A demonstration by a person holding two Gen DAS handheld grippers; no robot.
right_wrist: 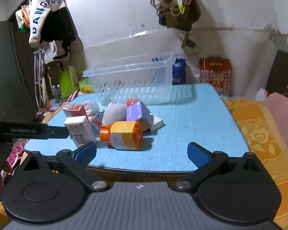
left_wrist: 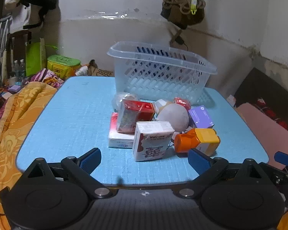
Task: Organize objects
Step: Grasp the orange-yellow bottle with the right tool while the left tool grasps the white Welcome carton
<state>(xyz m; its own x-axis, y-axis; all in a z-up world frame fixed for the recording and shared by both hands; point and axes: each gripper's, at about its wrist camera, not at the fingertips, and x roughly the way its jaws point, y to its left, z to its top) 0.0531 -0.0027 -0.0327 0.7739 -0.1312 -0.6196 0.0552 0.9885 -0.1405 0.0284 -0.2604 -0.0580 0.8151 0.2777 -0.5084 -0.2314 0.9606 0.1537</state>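
Observation:
A pile of small items lies on the blue table (left_wrist: pixel 71 118) in front of a clear plastic basket (left_wrist: pixel 159 72). Nearest is a white tissue pack (left_wrist: pixel 151 140) with red print, beside an orange bottle with a yellow label (left_wrist: pixel 197 140). Behind them are a red box (left_wrist: pixel 136 115), a grey ball (left_wrist: pixel 174 117) and a purple box (left_wrist: pixel 200 117). My left gripper (left_wrist: pixel 144 160) is open and empty, just short of the tissue pack. My right gripper (right_wrist: pixel 142 152) is open and empty, just short of the orange bottle (right_wrist: pixel 122 135). The basket (right_wrist: pixel 132 80) looks empty.
An orange patterned blanket (left_wrist: pixel 15 115) lies left of the table and also right of it (right_wrist: pixel 259 134). A wall stands behind the basket, with a bag and rope (left_wrist: pixel 182 3) hanging on it. Bags and boxes (left_wrist: pixel 61 65) sit on the floor at the back left.

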